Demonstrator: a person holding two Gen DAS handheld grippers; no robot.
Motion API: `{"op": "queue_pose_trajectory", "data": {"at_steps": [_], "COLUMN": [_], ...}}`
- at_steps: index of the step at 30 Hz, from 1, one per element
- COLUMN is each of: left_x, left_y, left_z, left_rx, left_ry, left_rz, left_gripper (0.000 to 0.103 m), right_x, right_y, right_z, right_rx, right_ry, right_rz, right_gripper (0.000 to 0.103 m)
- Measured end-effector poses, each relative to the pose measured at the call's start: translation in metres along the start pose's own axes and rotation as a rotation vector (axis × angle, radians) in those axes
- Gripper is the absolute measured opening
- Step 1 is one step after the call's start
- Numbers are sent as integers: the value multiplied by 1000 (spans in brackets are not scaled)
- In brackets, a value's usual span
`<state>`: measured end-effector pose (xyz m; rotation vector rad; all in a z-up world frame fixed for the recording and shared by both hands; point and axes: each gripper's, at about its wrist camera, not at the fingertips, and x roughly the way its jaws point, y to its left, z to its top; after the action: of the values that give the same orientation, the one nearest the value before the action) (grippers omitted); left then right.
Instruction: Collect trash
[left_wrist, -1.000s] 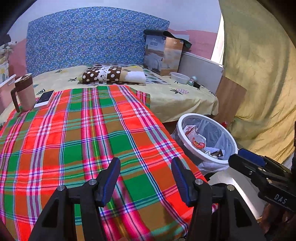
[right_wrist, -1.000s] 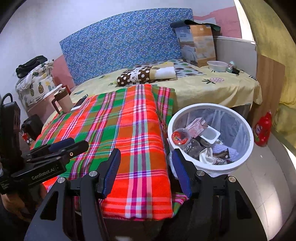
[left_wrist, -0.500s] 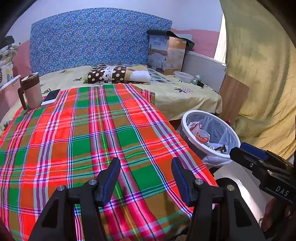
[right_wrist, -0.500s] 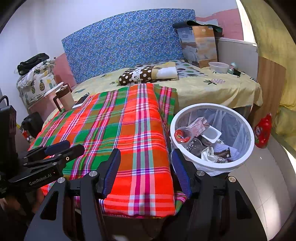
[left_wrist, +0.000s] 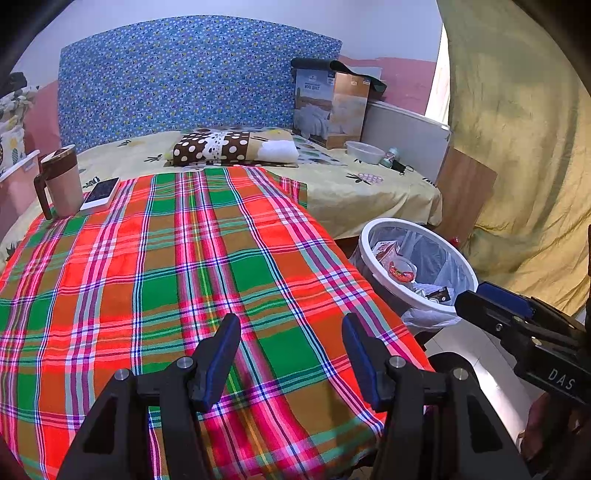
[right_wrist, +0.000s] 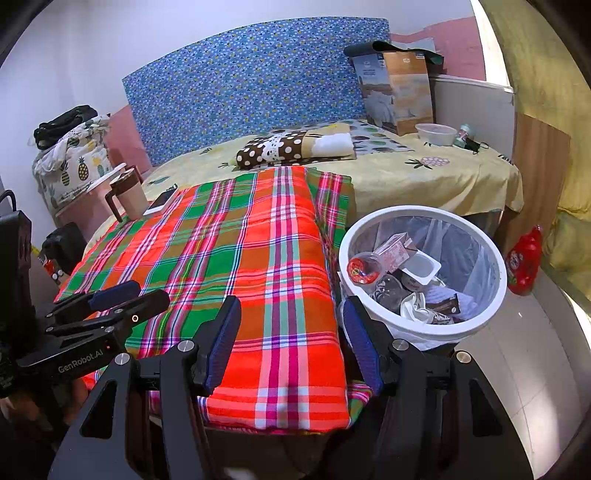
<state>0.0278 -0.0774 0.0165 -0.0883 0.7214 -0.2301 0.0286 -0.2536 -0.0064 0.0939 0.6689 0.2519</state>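
Both the left gripper (left_wrist: 290, 350) and the right gripper (right_wrist: 291, 345) hang with jaws spread and nothing between them, over the near end of the bed (left_wrist: 369, 195). The trash (right_wrist: 402, 280) lies in the bin (right_wrist: 496, 291), on the floor at about 3 o'clock from the bed's near corner: a clear cup with a red print, a white tub, a small carton, crumpled wrappers. All of it looks light and thin-walled, so it would likely crush under a hard squeeze; a rim or a folded edge seems the best hold. The bin is round, white, rigid-rimmed, lined with a thin, slippery-looking bag (left_wrist: 428, 317). The plaid blanket (left_wrist: 184, 277) is soft woven cloth, smooth and bare of litter. At 10 o'clock stand a hard mug (left_wrist: 61, 181) and a glossy phone (left_wrist: 101, 192); at 1 o'clock a plastic bowl (right_wrist: 436, 133)
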Motion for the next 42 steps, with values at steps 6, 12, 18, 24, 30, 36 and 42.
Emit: {"op": "queue_pose_trajectory", "data": {"at_steps": [6, 12, 18, 24, 30, 36, 42], "left_x": [0, 0, 0, 0, -1, -1, -1], "left_y": [-1, -2, -2, -1, -2, -2, -2], "left_z": [-1, -1, -1, 0, 0, 0, 0], "left_rx": [1, 2, 3, 5, 10, 10, 10], "left_ry": [2, 2, 2, 3, 1, 1, 3], "left_rz": [0, 2, 0, -1, -5, -4, -2], "left_gripper": [57, 57, 57, 57, 57, 57, 57], "right_x": [0, 0, 1, 1, 1, 3, 3], "right_y": [0, 0, 0, 0, 0, 0, 0], "right_z": [0, -1, -2, -1, -1, -1, -2], "right_rx": [-1, 1, 1, 2, 1, 3, 3], "right_ry": [1, 3, 4, 4, 5, 6, 6], "right_rz": [0, 0, 1, 0, -1, -1, -1], "right_gripper": [59, 59, 59, 59, 59, 59, 59]}}
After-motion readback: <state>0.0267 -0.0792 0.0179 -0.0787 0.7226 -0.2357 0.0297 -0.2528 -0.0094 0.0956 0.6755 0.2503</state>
